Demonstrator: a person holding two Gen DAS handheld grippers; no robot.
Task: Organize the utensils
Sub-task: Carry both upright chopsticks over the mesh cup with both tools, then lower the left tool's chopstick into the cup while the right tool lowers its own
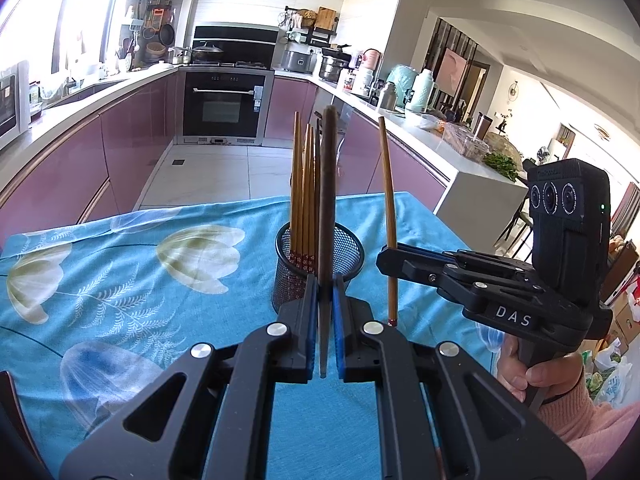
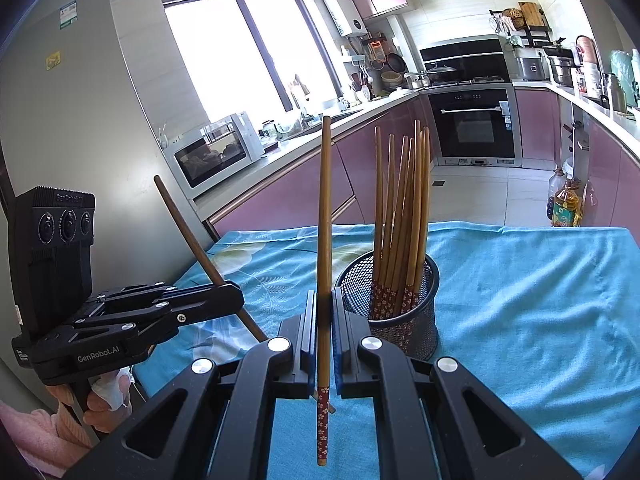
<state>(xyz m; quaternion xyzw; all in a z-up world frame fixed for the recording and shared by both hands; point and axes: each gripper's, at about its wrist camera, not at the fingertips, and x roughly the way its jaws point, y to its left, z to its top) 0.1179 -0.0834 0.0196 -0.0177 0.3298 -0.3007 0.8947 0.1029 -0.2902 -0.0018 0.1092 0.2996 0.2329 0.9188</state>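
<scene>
While both tongs sit level above the worktop (image 1: 132, 248), each is closed tight on a single chopstick. The left tongs (image 1: 327, 312) point straight at the mesh holder (image 1: 348, 248), pinching a dark brown chopstick (image 1: 328, 184) that stands upright in the left wrist view and leans in the right wrist view. The right tongs (image 2: 325, 320) reach in from the right side, gripping a lighter bamboo chopstick (image 2: 325, 216) near its lower part; its red flower-patterned end (image 2: 323, 428) hangs below the fingers, its plain tip pointing up. The black mesh holder stands on the blue floral cloth (image 2: 520, 300) just beyond both tongs, holding a bundle of bamboo chopsticks (image 2: 404, 216) upright, patterned ends down. A hand (image 1: 536, 372) in a pink sleeve grips the right handle
</scene>
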